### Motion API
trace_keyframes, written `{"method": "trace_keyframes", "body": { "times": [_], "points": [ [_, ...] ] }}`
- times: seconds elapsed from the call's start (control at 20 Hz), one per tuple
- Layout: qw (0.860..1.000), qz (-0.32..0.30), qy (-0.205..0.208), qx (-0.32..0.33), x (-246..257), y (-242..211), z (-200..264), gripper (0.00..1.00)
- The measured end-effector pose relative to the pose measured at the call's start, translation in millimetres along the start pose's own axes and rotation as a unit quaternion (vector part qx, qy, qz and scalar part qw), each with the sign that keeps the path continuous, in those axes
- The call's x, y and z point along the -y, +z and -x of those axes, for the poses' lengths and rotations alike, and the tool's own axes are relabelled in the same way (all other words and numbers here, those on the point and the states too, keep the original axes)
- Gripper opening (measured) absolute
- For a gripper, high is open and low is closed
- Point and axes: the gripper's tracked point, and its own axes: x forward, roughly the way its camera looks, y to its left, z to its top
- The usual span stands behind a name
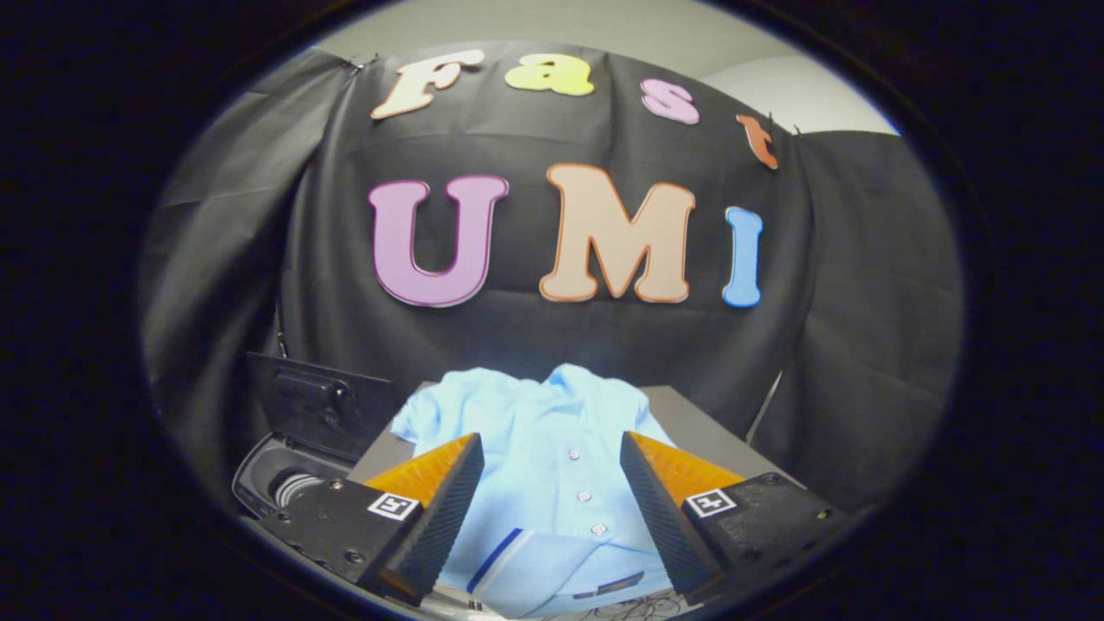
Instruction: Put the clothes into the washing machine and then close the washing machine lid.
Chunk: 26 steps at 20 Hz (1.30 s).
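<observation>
Below, hand-held gripper gapes over shirt.

A grey table stands before the black cloth wall, with pale wall above.

The booth is dim, yet the pale blue shirt is strongly lit and nearly washes out along its far edge, casting a soft glow onto the black cloth wall behind it. Fisheye distortion bends straight lines increasingly toward the margins, where brightness falls off. The gripper, spread apart, looks sharp.
</observation>
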Motion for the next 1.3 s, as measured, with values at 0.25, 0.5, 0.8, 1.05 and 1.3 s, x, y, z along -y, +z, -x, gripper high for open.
{"method": "trace_keyframes", "body": {
  "times": [0.25,0.5,0.8,1.05,1.3],
  "points": [
    [0.998,-0.025,-0.006,-0.058,2.5,-34.8,-28.8,0.97],
    [0.996,-0.051,-0.019,-0.066,6.3,-37.5,-33.1,0.97],
    [0.996,-0.039,-0.04,-0.068,1.2,-38.7,-38.9,0.98],
    [0.997,-0.04,-0.053,-0.049,-4.9,-35.3,-41.0,0.84],
    [0.997,-0.04,-0.054,-0.044,-17.2,-35.7,-43.1,0.34]
  ]
}}
